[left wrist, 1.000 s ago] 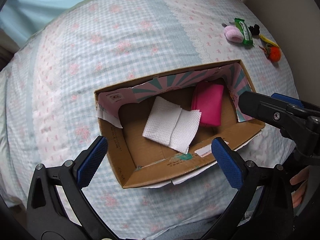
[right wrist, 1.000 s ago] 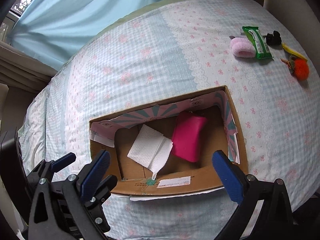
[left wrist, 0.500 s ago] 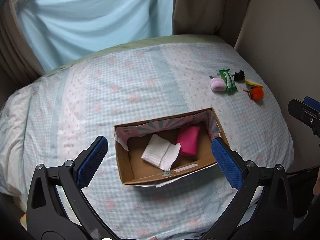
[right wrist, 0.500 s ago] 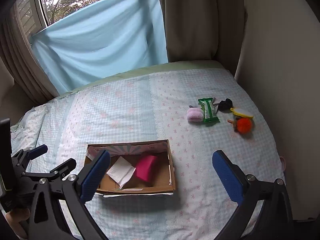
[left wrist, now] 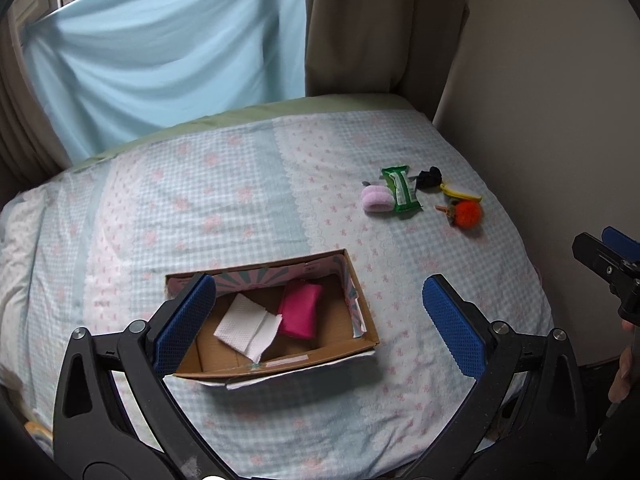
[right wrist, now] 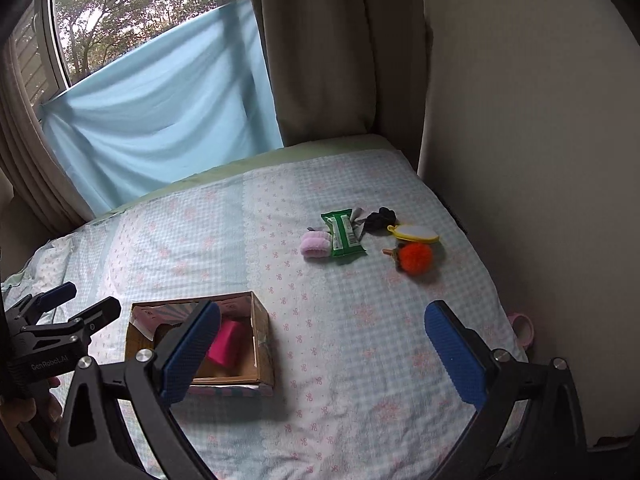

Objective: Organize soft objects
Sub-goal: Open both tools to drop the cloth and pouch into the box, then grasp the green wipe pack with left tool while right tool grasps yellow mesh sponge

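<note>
we see the left gripper (left wrist: 320, 328) and right gripper (right wrist: 324, 354) both spread wide, holding nothing. the cardboard box (left wrist: 360, 312) on the bed (left wrist: 200, 208) holds a white tissue (left wrist: 248, 326) beside a magenta pouch (left wrist: 300, 308) — an orange pompom (right wrist: 416, 258) lies well apart.

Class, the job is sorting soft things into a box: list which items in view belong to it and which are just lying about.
Belongs to the job:
cardboard box
pink pouch in the box
white cloth in the box
pink fuzzy roll
orange pompom
black soft item

Just lying about:
green packet
yellow tag
curtain
</note>
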